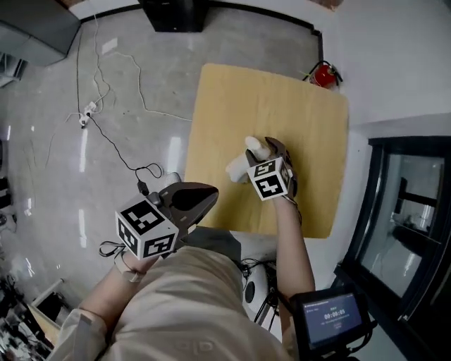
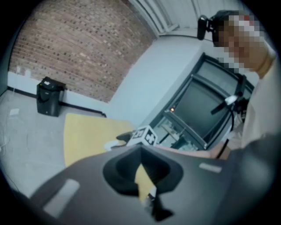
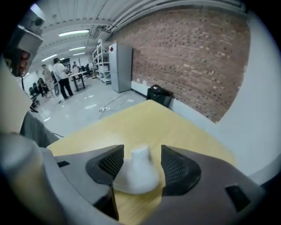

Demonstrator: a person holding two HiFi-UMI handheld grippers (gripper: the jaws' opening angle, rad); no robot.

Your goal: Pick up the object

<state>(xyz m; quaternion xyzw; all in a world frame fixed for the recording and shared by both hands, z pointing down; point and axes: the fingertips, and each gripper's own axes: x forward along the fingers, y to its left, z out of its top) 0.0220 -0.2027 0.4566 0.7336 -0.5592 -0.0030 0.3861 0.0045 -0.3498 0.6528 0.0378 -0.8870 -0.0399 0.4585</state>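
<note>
A white bell-shaped object [image 1: 246, 161] with a narrow neck sits between the jaws of my right gripper [image 1: 264, 151], over the middle of the yellow wooden table [image 1: 268, 99]. In the right gripper view the object [image 3: 137, 171] has its wide base against both mesh pads of the gripper [image 3: 140, 160], which is shut on it; I cannot tell whether it rests on the table [image 3: 149, 123]. My left gripper [image 1: 204, 196] hangs off the table's near-left corner, over the floor. Its jaws [image 2: 140, 151] are shut with nothing in them.
A red fire extinguisher [image 1: 324, 74] stands by the table's far right corner. A black box [image 1: 174, 14] sits at the far wall. Cables [image 1: 106, 134] trail over the grey floor at left. A dark glass-fronted cabinet [image 1: 409, 211] lines the right side. People [image 3: 59, 79] stand far off.
</note>
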